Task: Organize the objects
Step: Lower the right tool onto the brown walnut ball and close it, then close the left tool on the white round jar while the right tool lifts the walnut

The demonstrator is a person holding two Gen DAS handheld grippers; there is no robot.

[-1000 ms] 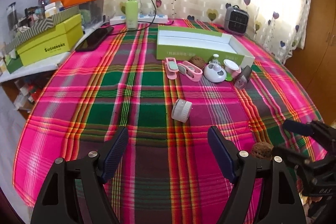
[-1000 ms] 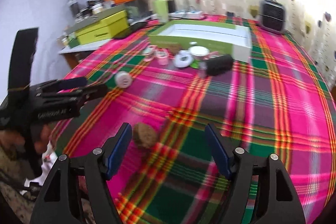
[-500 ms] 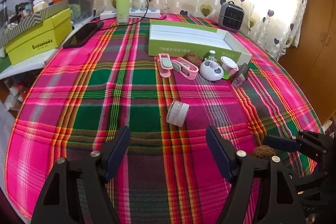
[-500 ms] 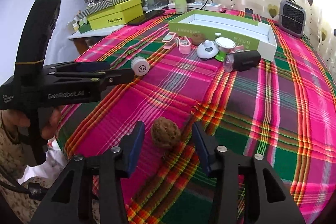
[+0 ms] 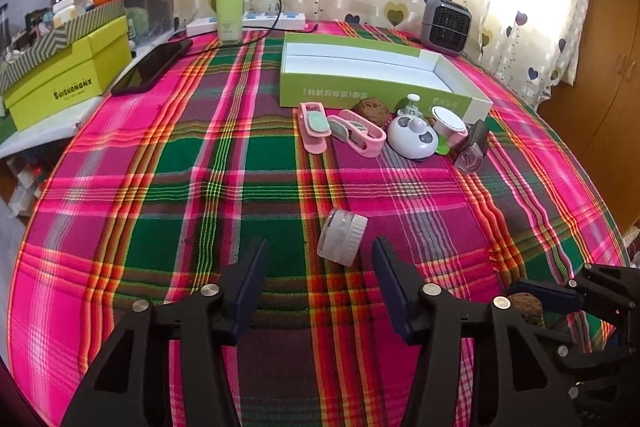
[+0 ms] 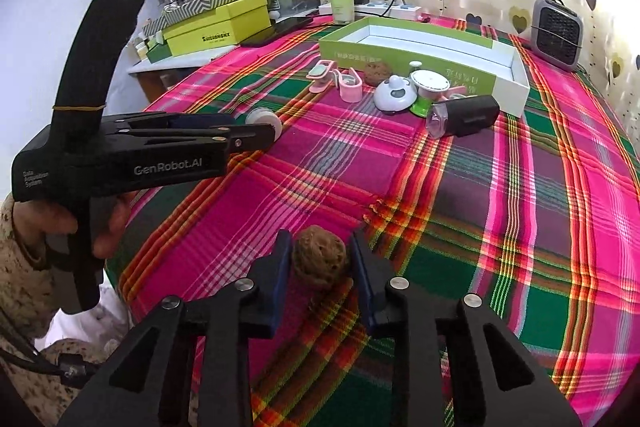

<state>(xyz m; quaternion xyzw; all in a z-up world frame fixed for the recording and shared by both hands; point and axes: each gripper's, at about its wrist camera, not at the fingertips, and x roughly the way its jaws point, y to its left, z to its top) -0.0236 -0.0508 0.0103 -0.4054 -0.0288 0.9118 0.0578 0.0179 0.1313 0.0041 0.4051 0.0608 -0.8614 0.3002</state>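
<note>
1. Brown and rough, the walnut (image 6: 319,258) sits on the plaid-covered bench (image 6: 520,227) near its front edge, straight between the fingers of the right tool (image 6: 318,259); both pads look pressed against its sides, so this tool appears clenched on the nut, which is not yet lifted.
2. Left tool (image 5: 318,267) is released, jaws spread wide, holding nothing. The small white jar (image 5: 342,237) lies tipped on its side just ahead of it, a little right of the centre line, its axis running roughly across the gap.
3. Green box (image 5: 384,75) stands open well beyond both tools, with a second walnut (image 5: 373,110), pink clips (image 5: 340,131) and other small items in a row touching or just before its front wall.
4. Judgement: the right hand is the one engaged; its next move would be up and forward toward the box.
</note>
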